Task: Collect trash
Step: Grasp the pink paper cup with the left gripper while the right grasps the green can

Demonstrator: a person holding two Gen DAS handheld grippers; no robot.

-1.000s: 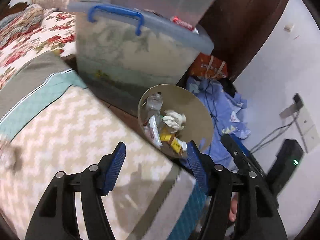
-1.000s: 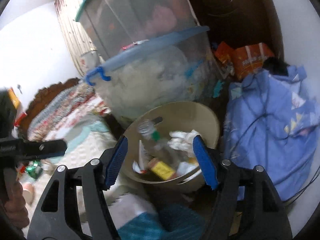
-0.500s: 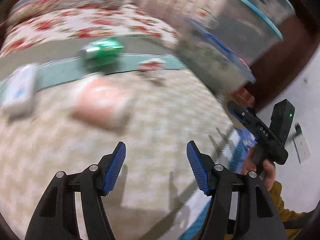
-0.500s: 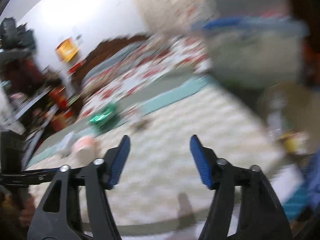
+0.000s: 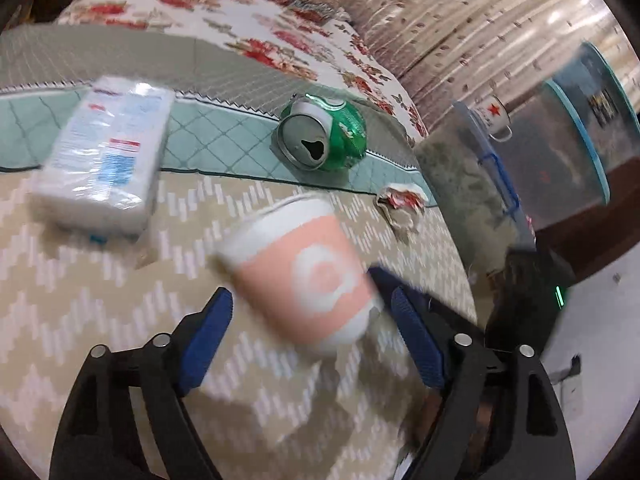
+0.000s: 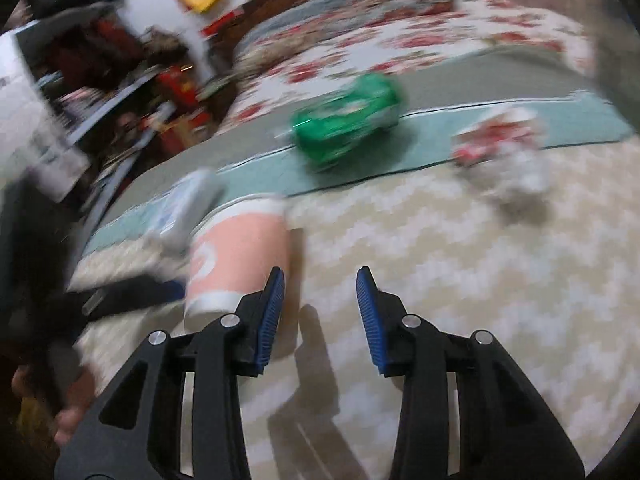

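Note:
A pink-and-white paper cup (image 5: 304, 276) lies tilted on the chevron bed cover (image 5: 80, 304). It sits between the fingers of my left gripper (image 5: 310, 300), whose jaws are opening wide with the pads off the cup. Beyond it are a crushed green can (image 5: 322, 138) and a crumpled red-and-white wrapper (image 5: 400, 204). My right gripper (image 6: 320, 284) hovers over bare cover with its jaws closing on nothing. The cup (image 6: 236, 256) stands just left of its left finger. The can (image 6: 348, 124) and wrapper (image 6: 504, 152) lie further off, blurred.
A wrapped tissue pack (image 5: 108, 152) lies left of the cup. Clear storage boxes (image 5: 580, 140) stand off the bed's right side. A floral quilt (image 5: 248, 20) covers the far end. The right wrist view shows cluttered shelves (image 6: 120, 80) at the left and a hand (image 6: 72, 416).
Both views swung from the trash basket on the floor to the bed top. The cup came in between the left fingers, which spread wider. The right fingers drew closer together.

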